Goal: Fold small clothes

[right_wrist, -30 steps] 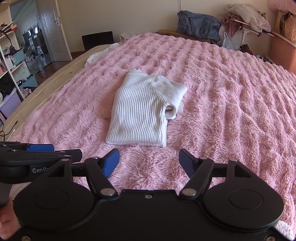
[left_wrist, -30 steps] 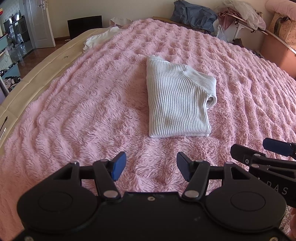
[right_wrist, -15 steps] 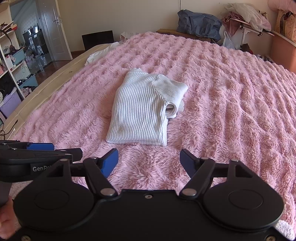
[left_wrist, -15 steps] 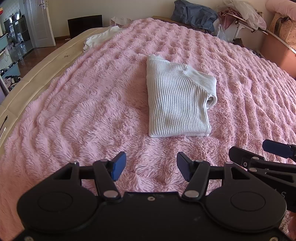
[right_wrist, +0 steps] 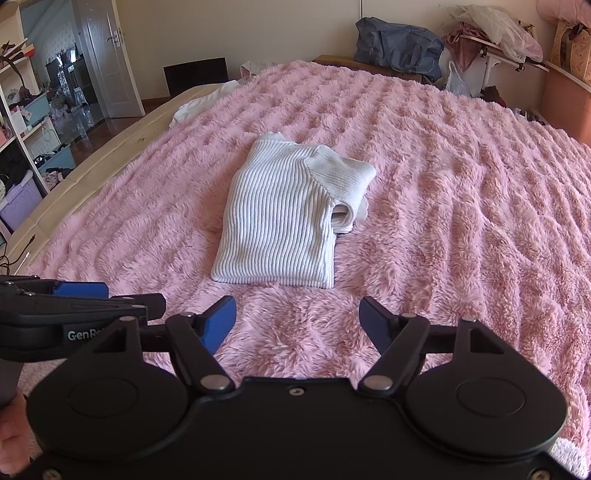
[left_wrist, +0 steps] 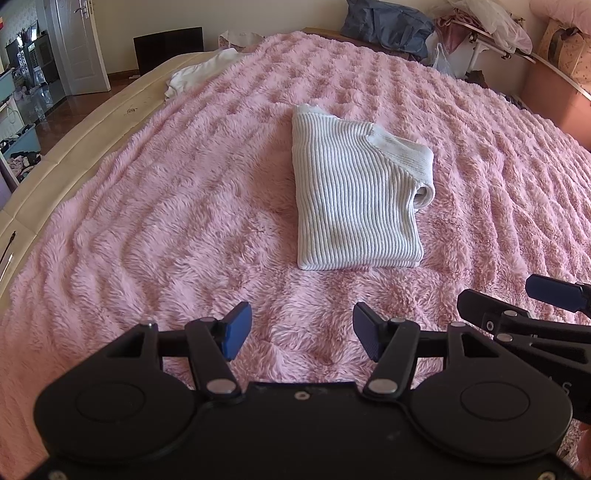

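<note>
Left tool hovering over the pink fluffy blanket, blue pads spread wide, pinching nothing. Right tool hanging just beside it, likewise spread and gripping nothing, with only blanket pile showing between its pads. Neither touching the garment. Lying at 12 o'clock beyond both tools, well clear of the fingertips: a white ribbed sweater, folded into a neat rectangle, resting flat on the blanket with a rolled cuff peeking out at its 3 o'clock edge. Sitting further off at 11 o'clock, near the blanket's border: another white garment, crumpled. Standing at 10 o'clock past the bed: a white door and shelves. Piling up at 1 o'clock against the wall: a dark blue bag and loose clutter
</note>
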`<state>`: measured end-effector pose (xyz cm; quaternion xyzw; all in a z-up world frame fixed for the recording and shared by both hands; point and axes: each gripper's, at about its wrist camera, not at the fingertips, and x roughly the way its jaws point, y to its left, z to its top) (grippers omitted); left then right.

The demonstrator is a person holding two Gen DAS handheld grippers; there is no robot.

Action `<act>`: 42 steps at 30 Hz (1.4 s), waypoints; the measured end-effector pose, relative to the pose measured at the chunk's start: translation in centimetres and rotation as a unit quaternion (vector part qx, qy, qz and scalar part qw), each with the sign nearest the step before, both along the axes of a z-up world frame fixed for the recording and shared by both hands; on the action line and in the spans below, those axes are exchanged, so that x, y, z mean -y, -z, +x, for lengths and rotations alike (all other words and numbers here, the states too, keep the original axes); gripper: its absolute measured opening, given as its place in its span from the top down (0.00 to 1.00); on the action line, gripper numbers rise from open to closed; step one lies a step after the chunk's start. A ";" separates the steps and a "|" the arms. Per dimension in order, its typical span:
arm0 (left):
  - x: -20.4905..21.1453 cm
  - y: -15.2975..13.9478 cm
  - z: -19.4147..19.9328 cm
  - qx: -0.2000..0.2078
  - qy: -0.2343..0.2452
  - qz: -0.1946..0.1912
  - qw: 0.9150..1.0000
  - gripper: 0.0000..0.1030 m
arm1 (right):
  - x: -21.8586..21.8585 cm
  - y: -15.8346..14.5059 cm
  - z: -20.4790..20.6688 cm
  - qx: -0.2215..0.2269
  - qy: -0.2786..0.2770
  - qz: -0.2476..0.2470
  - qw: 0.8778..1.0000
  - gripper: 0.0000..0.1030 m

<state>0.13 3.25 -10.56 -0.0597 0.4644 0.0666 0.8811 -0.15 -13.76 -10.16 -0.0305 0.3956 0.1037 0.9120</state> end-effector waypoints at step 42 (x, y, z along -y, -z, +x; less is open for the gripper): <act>-0.2 0.3 0.2 0.009 0.003 0.003 1.000 0.38 | 0.2 0.8 0.1 -0.008 -0.001 -0.005 1.000 0.27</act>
